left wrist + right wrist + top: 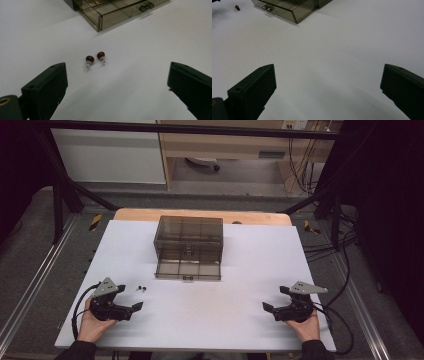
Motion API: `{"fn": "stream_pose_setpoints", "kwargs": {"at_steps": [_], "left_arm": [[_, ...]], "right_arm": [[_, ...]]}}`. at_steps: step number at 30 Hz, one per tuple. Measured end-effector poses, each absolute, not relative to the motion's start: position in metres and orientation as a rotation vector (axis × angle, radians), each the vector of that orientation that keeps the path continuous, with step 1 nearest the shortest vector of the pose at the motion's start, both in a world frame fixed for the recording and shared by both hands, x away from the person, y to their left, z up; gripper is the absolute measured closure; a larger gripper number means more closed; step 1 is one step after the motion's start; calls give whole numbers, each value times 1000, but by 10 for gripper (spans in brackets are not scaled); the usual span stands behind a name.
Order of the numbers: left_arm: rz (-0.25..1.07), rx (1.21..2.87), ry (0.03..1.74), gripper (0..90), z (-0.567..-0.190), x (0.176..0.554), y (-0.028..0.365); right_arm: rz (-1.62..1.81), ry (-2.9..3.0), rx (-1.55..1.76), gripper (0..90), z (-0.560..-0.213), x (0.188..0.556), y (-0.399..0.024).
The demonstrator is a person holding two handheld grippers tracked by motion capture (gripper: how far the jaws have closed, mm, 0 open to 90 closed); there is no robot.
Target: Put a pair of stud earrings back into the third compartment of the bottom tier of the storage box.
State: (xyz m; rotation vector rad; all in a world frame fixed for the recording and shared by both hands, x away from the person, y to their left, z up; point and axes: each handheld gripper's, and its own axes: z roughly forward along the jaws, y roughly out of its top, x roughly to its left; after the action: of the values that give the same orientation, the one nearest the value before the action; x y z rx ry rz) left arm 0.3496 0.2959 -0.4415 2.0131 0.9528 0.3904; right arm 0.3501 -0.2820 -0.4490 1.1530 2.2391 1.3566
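Two dark red stud earrings (pixel 90 59) (pixel 101 55) lie side by side on the white table, a short way in front of my left gripper (pixel 117 82). Its jaws stand wide open with nothing between them. From above, the earrings (pixel 141 288) are just right of the left gripper (pixel 130 297), near the table's front left. At the front right my right gripper (pixel 275 298) rests open and holds nothing; its jaws (pixel 328 85) frame bare white table. One earring (pixel 237 7) is visible far off in the right gripper view.
A smoky transparent drawer box (pixel 188 235) stands at the table's middle back, its bottom drawer (pixel 188 269) pulled out toward me. The drawer's corner (pixel 100 17) lies beyond the earrings. The white sheet (pixel 210 320) covers the table, and cables trail off to the right (pixel 345 285).
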Motion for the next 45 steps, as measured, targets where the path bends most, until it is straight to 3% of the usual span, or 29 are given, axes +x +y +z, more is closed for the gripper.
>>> {"fn": "stream_pose_setpoints", "kwargs": {"at_steps": [45], "left_arm": [[424, 2032, 977, 61, -417, 370, 295]], "right_arm": [[1346, 2276, 1139, 8, -451, 350, -280]]}}
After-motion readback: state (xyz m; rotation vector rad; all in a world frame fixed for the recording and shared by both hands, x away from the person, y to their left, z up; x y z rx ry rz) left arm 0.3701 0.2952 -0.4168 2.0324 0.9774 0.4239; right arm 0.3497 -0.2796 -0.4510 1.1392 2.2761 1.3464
